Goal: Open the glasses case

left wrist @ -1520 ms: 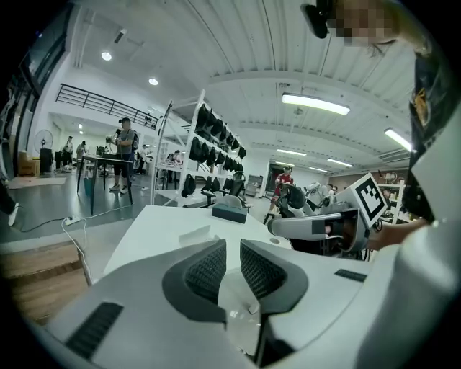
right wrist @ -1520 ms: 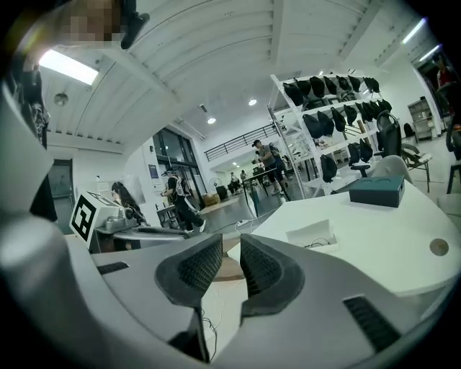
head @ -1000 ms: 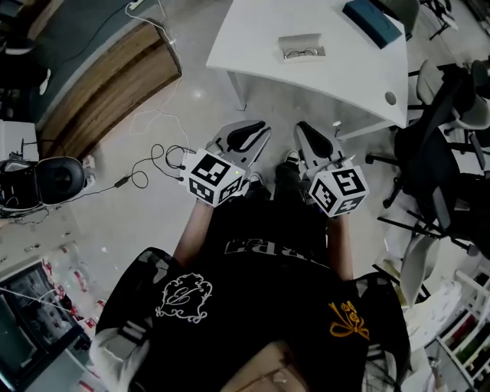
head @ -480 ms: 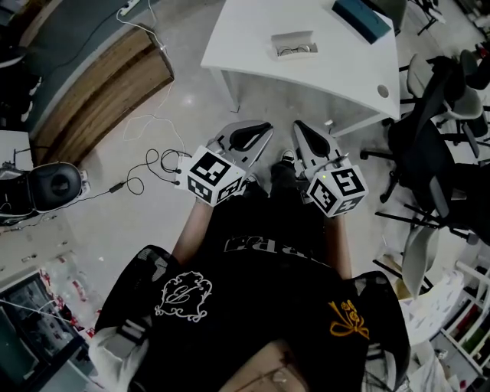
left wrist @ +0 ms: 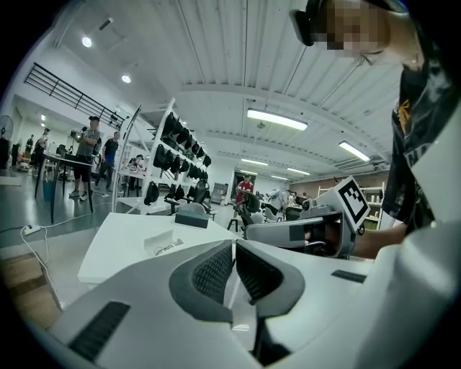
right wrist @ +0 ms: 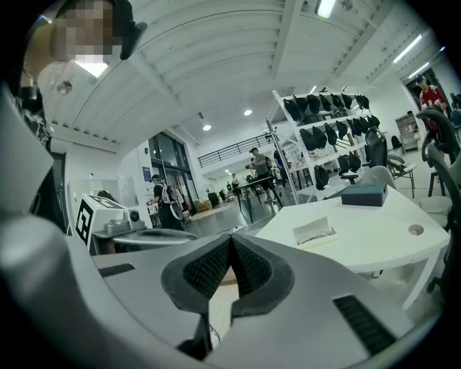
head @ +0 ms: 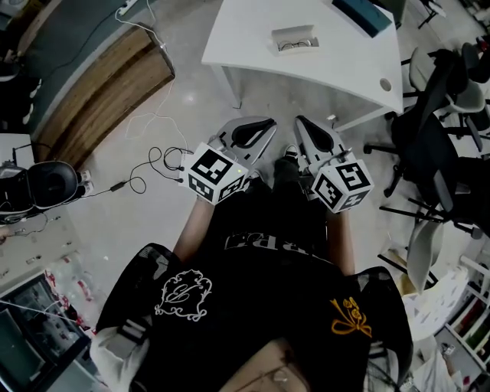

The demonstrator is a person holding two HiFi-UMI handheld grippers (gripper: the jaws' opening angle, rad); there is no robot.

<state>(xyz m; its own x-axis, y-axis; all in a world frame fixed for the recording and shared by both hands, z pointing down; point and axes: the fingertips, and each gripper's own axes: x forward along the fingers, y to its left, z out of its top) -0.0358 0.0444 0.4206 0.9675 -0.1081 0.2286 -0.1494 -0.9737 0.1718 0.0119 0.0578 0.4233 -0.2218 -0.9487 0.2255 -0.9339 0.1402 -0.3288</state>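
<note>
The glasses case (head: 295,38) lies on the white table (head: 337,61) ahead of me, lid up, with a pair of glasses inside. It also shows small in the left gripper view as the case (left wrist: 160,245) and in the right gripper view as the case (right wrist: 315,232). My left gripper (head: 267,124) and right gripper (head: 302,123) are held side by side in front of my body, over the floor and well short of the table. Both are shut with nothing in them: the left gripper (left wrist: 234,245) and the right gripper (right wrist: 231,239) have their pads together.
A teal box (head: 366,14) lies on the table's far side. Black office chairs (head: 429,145) stand to the right. Cables (head: 153,164) trail over the floor at left, near a wooden platform (head: 107,84). People and racks of bags stand far off.
My left gripper has edged slightly toward the table and the head view has shifted a little. The right gripper holds its place.
</note>
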